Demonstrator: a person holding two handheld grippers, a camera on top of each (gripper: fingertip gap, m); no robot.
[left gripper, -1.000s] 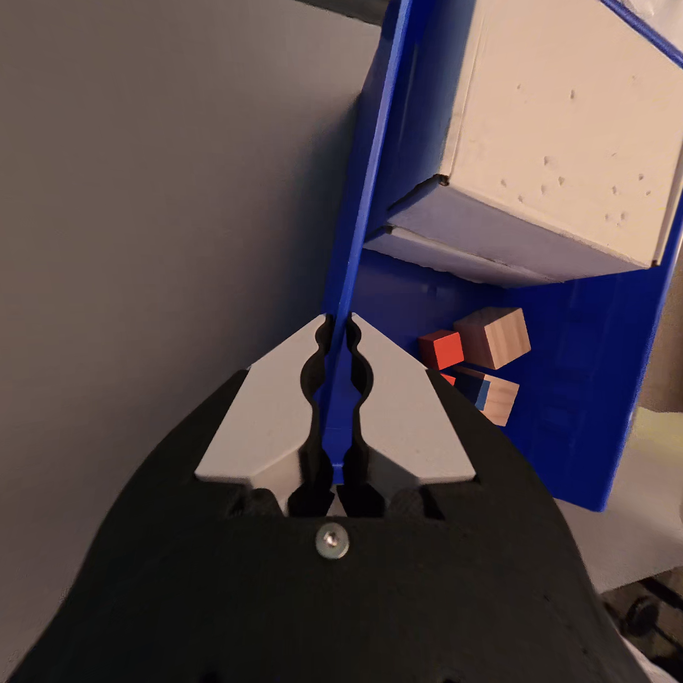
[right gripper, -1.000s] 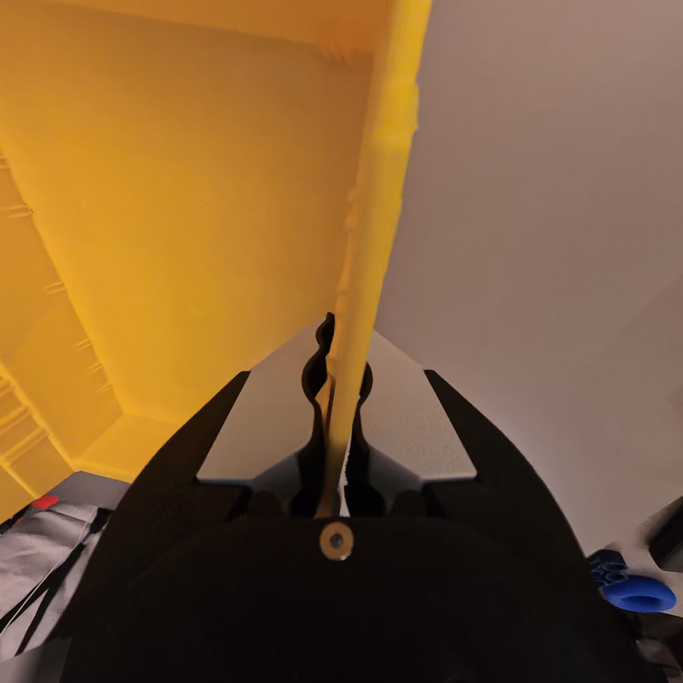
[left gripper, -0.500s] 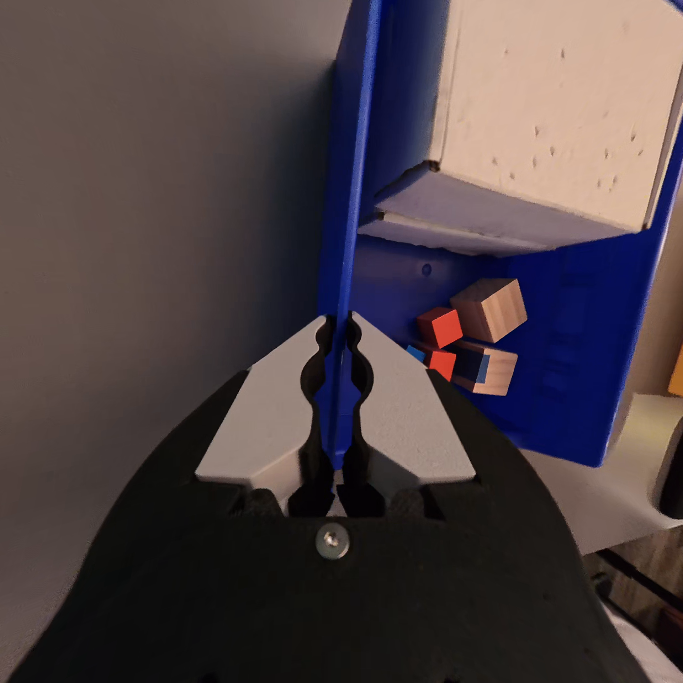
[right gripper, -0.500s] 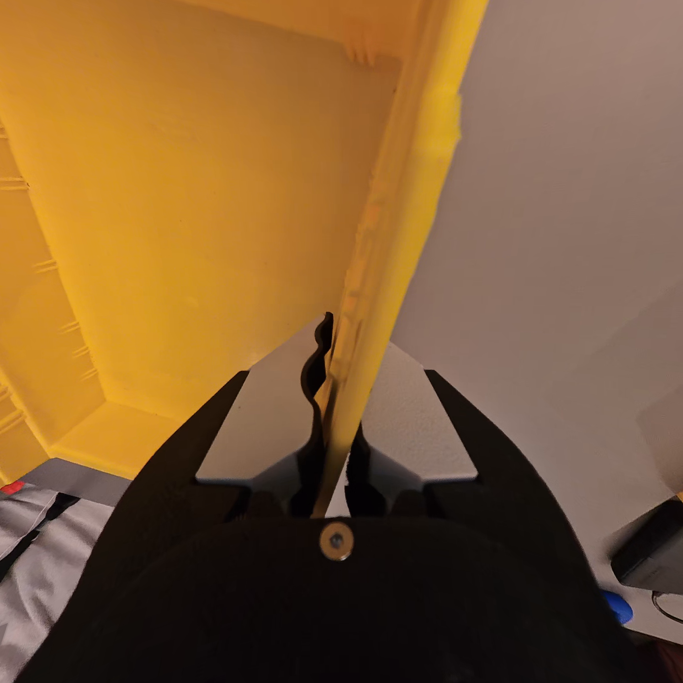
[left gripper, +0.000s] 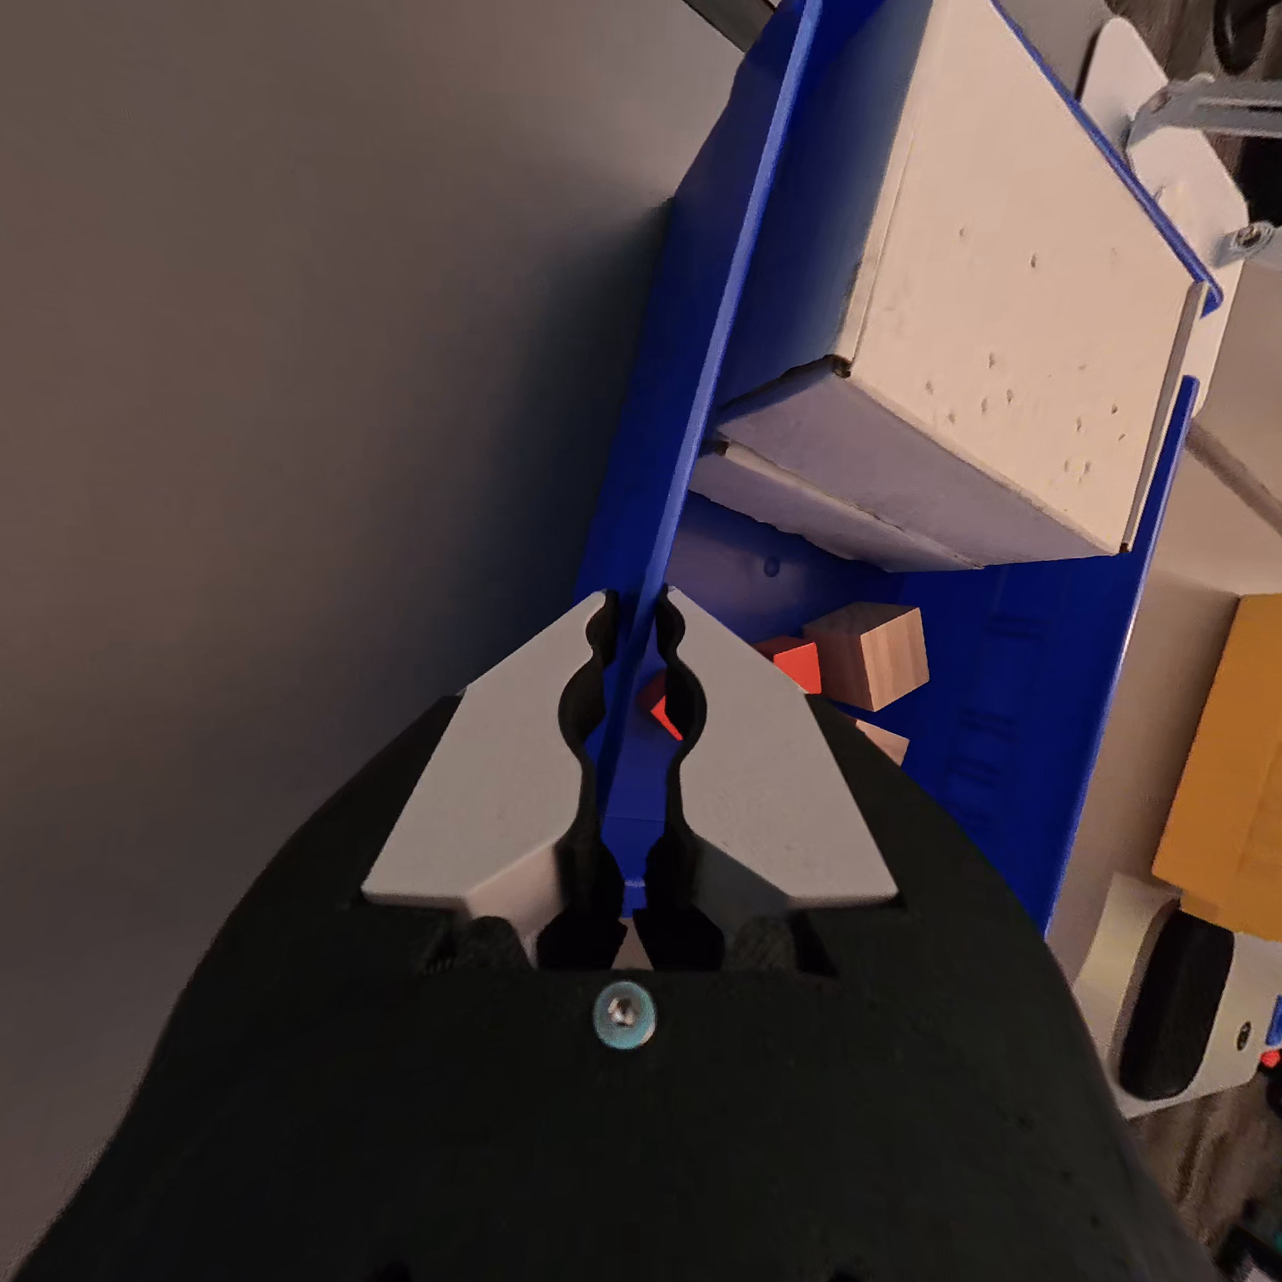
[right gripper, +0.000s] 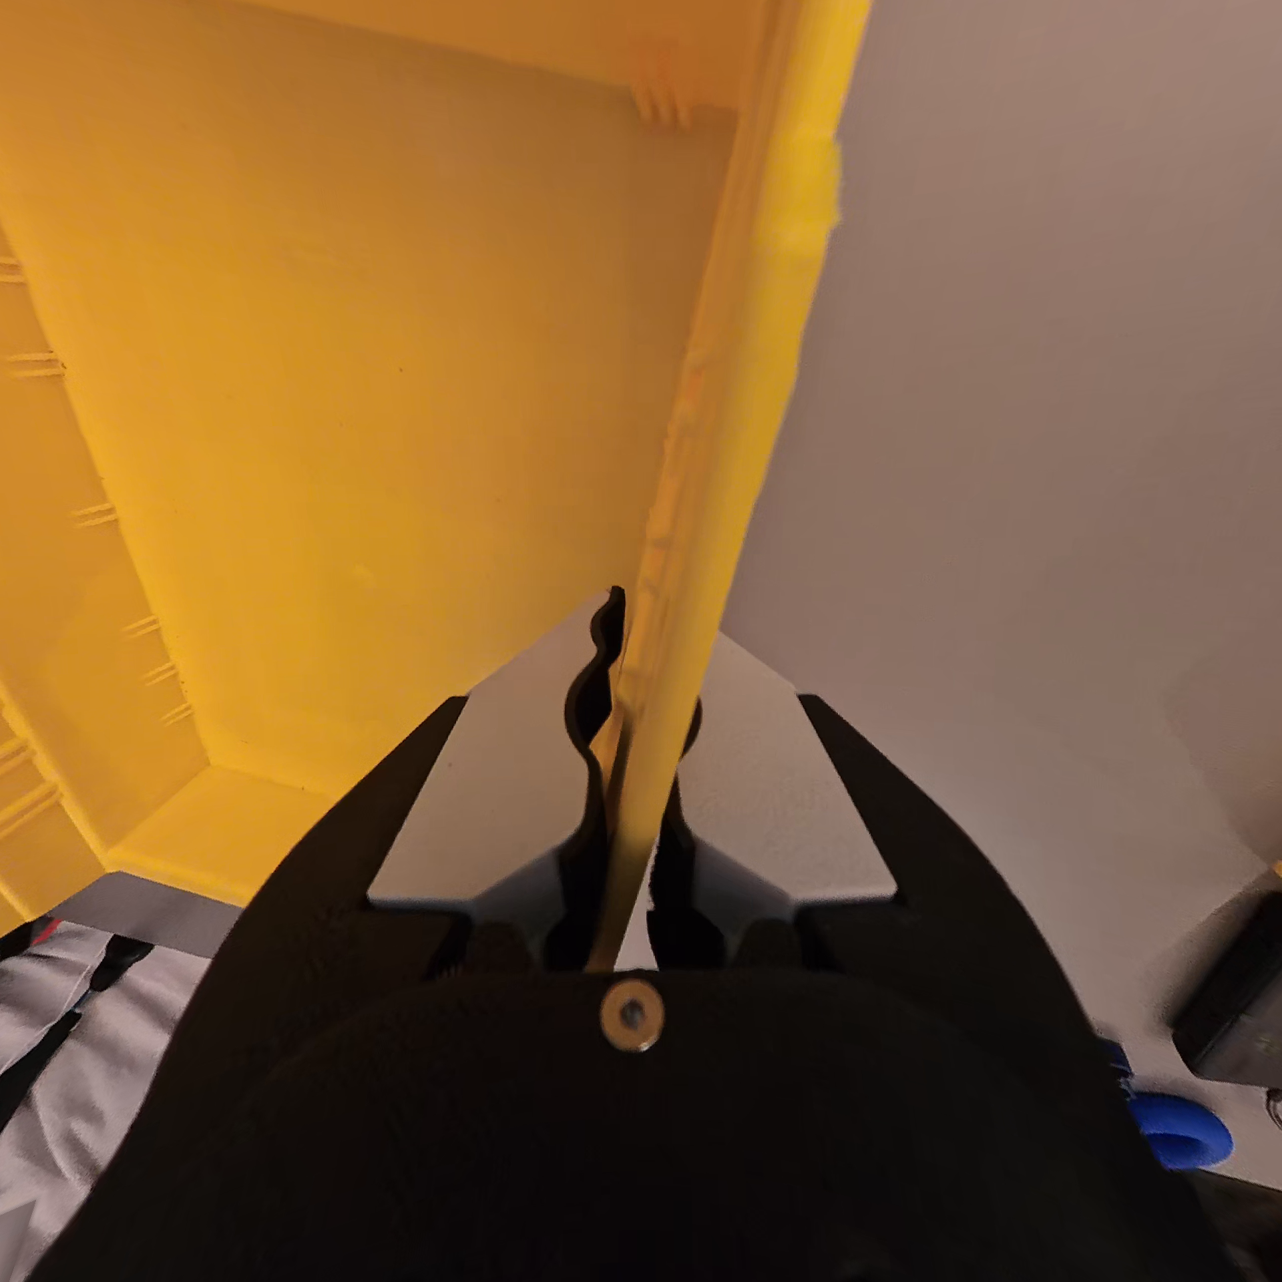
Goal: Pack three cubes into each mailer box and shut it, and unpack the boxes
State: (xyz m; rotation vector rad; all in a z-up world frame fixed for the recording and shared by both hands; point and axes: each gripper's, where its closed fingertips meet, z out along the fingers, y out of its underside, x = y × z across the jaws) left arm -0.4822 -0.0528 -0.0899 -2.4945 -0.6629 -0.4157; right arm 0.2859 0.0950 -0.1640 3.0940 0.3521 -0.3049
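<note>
My left gripper [left gripper: 635, 603] is shut on the thin side wall of a blue bin [left gripper: 728, 291]. Inside the bin lie a white mailer box [left gripper: 1006, 291], shut, and several small cubes: a wooden one [left gripper: 877, 655], a red one [left gripper: 798, 662] and others partly hidden behind my right finger. My right gripper [right gripper: 648, 610] is shut on the side wall of a yellow bin [right gripper: 756, 347]. The part of the yellow bin's inside [right gripper: 361, 333] that shows holds nothing.
A grey tabletop [left gripper: 277, 347] lies left of the blue bin, and also right of the yellow bin [right gripper: 1040, 416]. A yellow bin corner [left gripper: 1228, 763] and a white device [left gripper: 1179, 1006] sit at the right. A dark block [right gripper: 1235, 985] and blue ring [right gripper: 1179, 1144] lie lower right. Spacing between my two grippers at the tips: around 80 centimetres.
The blue bin has swung in the left view, its wall now leaning to the right, and the cubes have slid closer to my finger. The yellow bin has shifted slightly in the right view.
</note>
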